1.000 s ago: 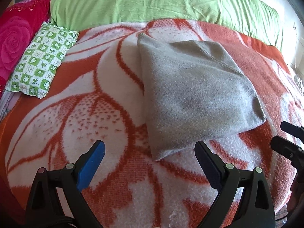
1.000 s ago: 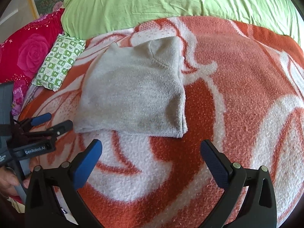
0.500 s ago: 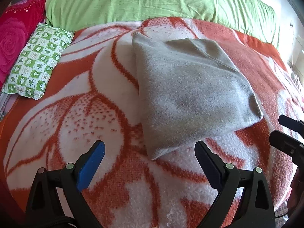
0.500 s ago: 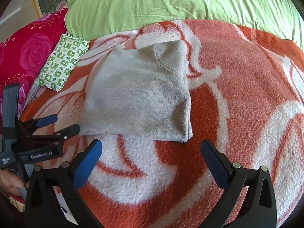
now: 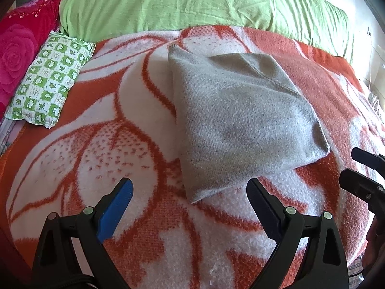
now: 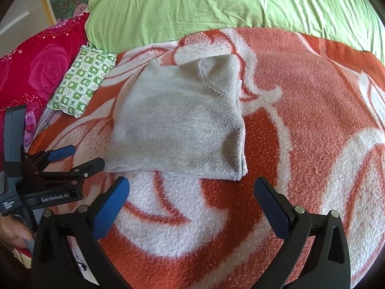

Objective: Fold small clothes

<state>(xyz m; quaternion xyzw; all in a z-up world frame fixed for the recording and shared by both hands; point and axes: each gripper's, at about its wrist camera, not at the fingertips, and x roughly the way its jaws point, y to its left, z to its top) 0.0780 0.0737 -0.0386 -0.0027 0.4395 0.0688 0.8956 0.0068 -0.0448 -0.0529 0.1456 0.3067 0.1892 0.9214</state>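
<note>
A grey knit garment [image 5: 240, 120] lies folded into a compact rectangle on the orange-and-white blanket [image 5: 96, 144]; it also shows in the right wrist view [image 6: 182, 125]. My left gripper [image 5: 190, 200] is open and empty, its jaws wide apart just short of the garment's near corner. My right gripper [image 6: 192, 197] is open and empty, just short of the garment's near edge. Each gripper shows in the other's view: the right one at the right edge [image 5: 361, 173], the left one at the left [image 6: 74, 159].
A green-and-white patterned small pillow [image 5: 48, 82] lies at the blanket's left. A red rose-print pillow [image 5: 16, 55] sits beyond it. A green quilt [image 5: 192, 2] runs along the far side. A framed picture [image 6: 65, 0] hangs at upper left.
Both grippers have shifted slightly over the blanket, so the garment sits a little differently in each view. The garment itself has not moved. Both grippers stay open.
</note>
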